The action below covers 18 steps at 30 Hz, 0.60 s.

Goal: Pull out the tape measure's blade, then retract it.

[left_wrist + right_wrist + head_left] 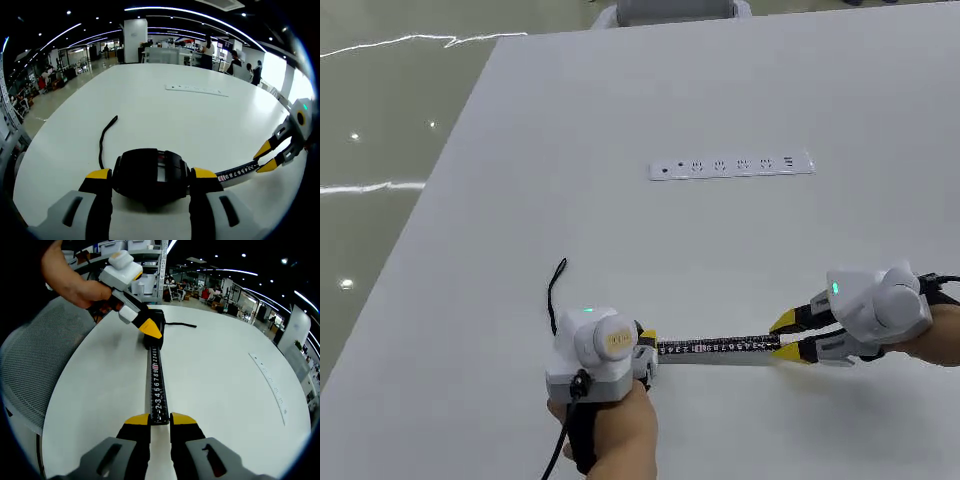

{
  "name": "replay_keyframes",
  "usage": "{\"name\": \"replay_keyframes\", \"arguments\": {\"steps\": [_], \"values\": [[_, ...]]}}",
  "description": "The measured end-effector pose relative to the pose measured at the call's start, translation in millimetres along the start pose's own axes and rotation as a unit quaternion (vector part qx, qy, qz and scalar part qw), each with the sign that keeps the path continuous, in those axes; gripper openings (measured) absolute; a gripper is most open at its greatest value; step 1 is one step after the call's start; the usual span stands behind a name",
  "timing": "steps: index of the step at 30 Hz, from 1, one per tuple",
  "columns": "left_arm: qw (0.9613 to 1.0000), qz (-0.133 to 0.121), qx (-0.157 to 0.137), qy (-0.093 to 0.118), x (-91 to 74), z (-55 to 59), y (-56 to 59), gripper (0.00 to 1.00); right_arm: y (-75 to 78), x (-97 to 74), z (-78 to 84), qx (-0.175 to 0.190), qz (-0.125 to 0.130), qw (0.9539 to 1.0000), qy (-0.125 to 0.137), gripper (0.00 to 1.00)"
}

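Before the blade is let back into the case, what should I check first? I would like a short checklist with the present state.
1. Left gripper shut on the case: ok.
2. Right gripper shut on the blade end: ok.
3. Blade straight, no kink: ok.
4. Strap away from the blade: ok.
5. Power strip well apart from the blade: ok.
6. Blade free to slide back in: cannot tell.

Left claw clamped — right claw pinched shut, tips pointing at the left one.
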<state>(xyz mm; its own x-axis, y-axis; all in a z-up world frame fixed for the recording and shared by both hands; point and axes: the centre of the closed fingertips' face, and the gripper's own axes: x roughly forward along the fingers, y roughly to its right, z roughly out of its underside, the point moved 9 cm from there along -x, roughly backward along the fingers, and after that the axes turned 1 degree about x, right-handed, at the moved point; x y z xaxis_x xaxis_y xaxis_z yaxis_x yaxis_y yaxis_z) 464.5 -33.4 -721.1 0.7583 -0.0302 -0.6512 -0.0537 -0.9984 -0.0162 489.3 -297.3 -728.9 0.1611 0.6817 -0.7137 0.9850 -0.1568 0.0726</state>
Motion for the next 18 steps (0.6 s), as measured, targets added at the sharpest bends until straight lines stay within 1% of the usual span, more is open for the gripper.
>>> {"name": "replay_keyframes", "arguments": {"steps": [18], "values": [[1.0000,0.005,0.000,0.000,0.8,-0.3,-1.4,0.59,1.0,4.0,-5.9,-0.001,0.000,1.0000,0.004,0.14]]}}
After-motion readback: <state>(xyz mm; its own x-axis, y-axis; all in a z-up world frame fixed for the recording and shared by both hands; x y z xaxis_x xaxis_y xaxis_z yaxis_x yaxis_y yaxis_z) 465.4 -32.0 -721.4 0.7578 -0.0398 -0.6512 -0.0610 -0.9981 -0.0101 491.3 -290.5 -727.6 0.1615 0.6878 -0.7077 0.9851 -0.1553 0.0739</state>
